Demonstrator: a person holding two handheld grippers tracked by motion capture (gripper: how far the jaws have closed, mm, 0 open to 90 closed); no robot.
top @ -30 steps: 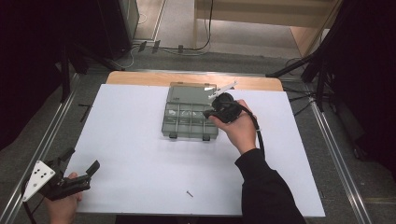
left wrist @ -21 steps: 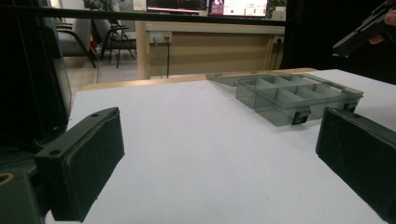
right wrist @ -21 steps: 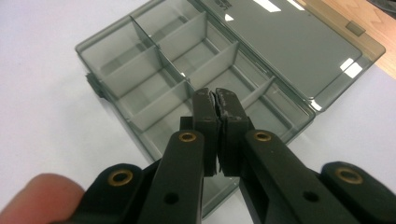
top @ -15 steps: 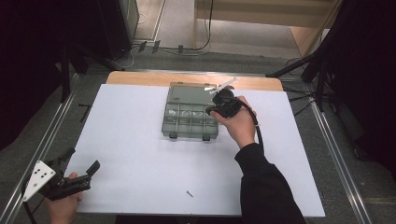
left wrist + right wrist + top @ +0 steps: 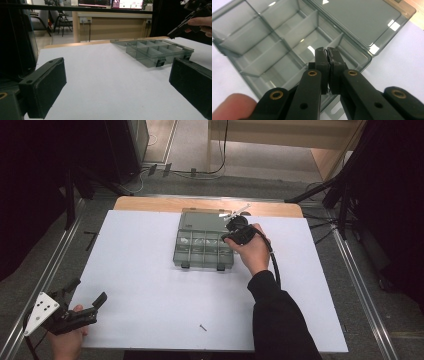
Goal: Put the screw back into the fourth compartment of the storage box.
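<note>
Right gripper [image 5: 327, 53], jaws clenched, maybe pinching something tiny, hangs mid-frame over the smoky clear plastic compartment box [image 5: 203, 247]. Light, slippery; grab its rim. Left gripper [image 5: 80, 307] gapes.

Grey floor [image 5: 190, 182], wooden desk [image 5: 110, 26] and chairs [image 5: 58, 21] beyond.

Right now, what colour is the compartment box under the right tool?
Translucent smoky grey, compartment box with its lid open; the right gripper view shows it best.

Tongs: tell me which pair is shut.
The right tongs, poised over the open compartment box, jaws pressed together. The left tongs gape wide apart.
</note>
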